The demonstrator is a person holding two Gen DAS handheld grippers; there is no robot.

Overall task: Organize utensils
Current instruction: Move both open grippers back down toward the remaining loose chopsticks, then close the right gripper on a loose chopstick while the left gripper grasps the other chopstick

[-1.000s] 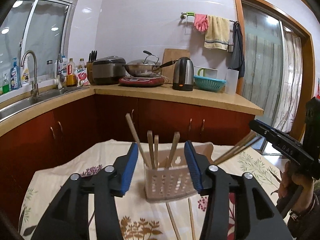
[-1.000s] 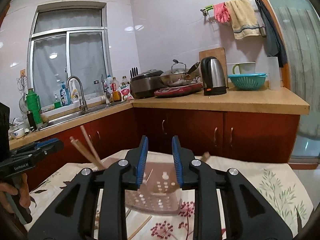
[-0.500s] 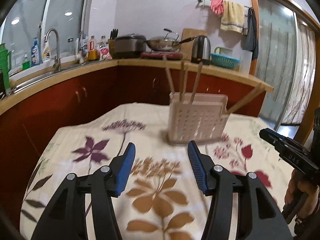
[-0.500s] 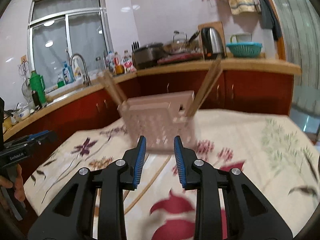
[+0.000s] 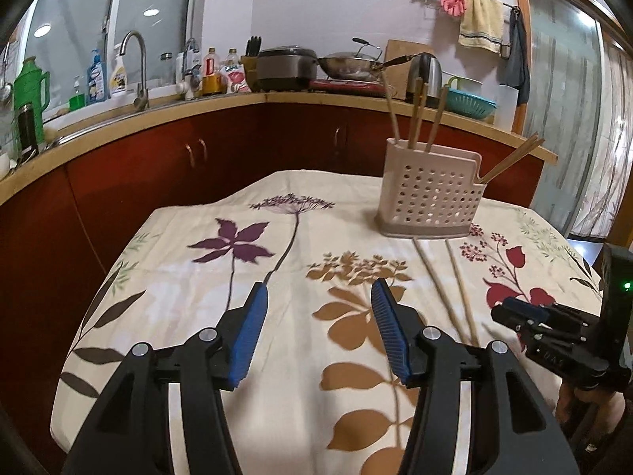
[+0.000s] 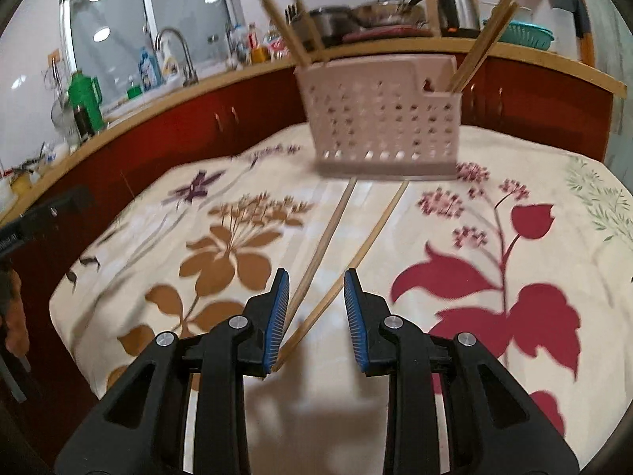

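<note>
The left gripper (image 5: 318,328) is showing matte black plastic arms with ribbed blue pads (image 5: 249,340) on the inner faces — and round silver screw heads at the joints. The right gripper (image 6: 315,320) is wearing the same black frame, blue pads (image 6: 356,324) and silver screws. At four o'clock in the left view, its black housing is glowing with a small green light, and bare skin of the right hand (image 5: 581,403) is showing beneath.
</note>
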